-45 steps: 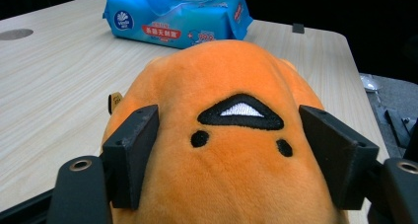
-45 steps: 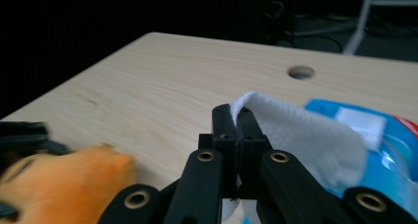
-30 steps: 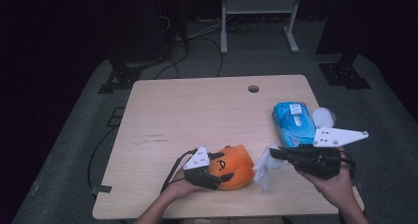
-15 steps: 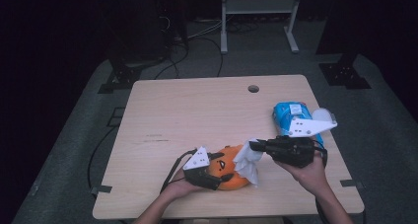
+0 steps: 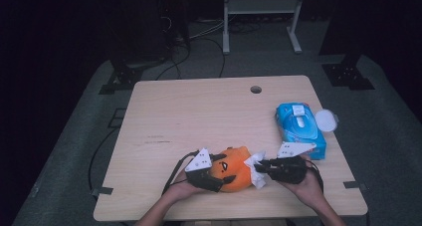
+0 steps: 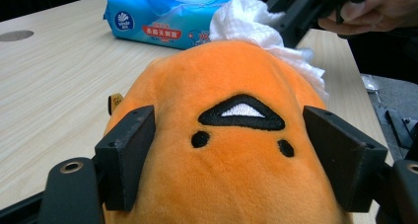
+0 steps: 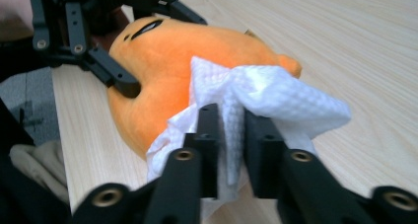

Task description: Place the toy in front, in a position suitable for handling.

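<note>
While the left gripper clamps the orange plush toy at the table's near edge, the right gripper pinches a white wipe against the toy's side; its 2 jaws have just been opening slightly, wipe between them. Wiping step, I'd say. Next: rub across the fabric. Both hands low, grippers level, facing each other.
</note>
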`<state>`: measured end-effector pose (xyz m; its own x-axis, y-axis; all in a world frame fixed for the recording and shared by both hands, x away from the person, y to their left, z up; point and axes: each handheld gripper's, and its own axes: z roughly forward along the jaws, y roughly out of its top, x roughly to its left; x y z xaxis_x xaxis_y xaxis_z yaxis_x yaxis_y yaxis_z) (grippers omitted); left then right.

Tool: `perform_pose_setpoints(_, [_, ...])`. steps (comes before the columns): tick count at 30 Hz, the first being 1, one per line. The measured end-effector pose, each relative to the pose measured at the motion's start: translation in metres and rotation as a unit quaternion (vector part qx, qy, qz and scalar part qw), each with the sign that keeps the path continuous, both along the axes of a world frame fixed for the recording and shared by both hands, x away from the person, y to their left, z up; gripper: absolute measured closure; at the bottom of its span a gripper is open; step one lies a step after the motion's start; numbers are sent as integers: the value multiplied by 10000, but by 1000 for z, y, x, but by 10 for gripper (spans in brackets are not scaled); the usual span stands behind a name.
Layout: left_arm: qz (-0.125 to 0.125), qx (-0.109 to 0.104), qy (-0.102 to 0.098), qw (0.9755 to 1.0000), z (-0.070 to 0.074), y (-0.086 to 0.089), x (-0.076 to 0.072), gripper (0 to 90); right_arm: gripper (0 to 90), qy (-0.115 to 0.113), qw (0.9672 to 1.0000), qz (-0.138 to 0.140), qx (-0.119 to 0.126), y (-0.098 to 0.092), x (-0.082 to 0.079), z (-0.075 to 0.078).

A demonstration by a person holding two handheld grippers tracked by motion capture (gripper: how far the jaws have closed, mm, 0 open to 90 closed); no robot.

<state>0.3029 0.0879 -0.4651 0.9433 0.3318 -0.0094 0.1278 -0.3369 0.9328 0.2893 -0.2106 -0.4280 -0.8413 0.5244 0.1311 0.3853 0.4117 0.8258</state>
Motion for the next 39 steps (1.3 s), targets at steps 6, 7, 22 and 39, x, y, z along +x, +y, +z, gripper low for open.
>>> perform_pose_setpoints(6, [-4,35,22,10000,0,-1,0,223,532,-52,9993,347,-92,6,-1,-6])
perform_pose_setpoints(7, [-7,69,17,10000,1,-2,0,223,537,-64,9992,358,-146,7,0,-8])
perform_pose_setpoints(22, [-241,312,41,9992,7,0,4,226,830,137,9991,272,-292,16,2,14])
perform_pose_setpoints(39, [-301,610,-96,9976,27,-3,6,119,827,135,9992,347,143,35,5,13])
